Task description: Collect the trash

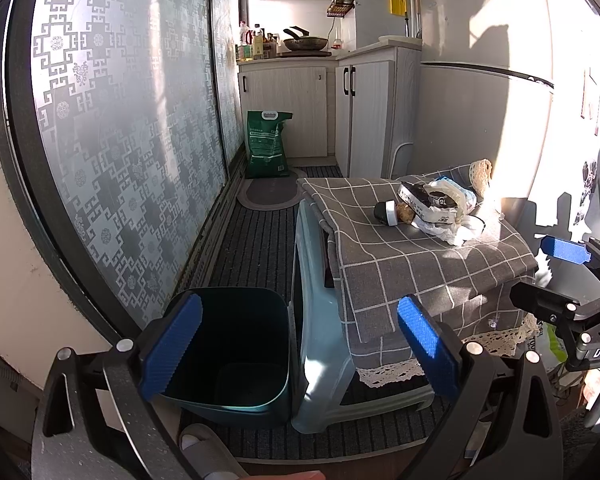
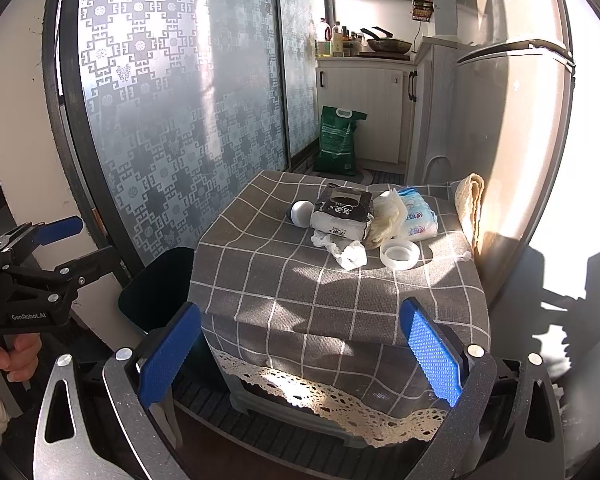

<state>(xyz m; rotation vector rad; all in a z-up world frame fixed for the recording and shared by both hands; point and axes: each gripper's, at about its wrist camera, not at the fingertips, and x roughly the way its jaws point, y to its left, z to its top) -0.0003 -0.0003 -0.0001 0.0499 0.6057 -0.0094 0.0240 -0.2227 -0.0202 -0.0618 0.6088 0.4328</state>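
Left gripper (image 1: pixel 298 346), fingers apart, empty: bin (image 1: pixel 236 354) interior below. Right gripper (image 2: pixel 300 356), apart, empty: lid (image 2: pixel 399 253), tissue (image 2: pixel 350 254) ahead.

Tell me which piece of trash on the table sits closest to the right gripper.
The clear round lid, alone at the pile's near right edge; the crumpled tissue beside it is nearly as close.

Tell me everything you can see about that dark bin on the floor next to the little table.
The bin is a dark teal, plastic-looking container with a squarish open mouth, rounded corners and no lid. It stands upright on the striped floor mat, between the patterned sliding door and the pale blue stool under the checked cloth, close against the stool. Its inside looks dark and seemingly empty. In the left view the open left tool hovers in front of it.
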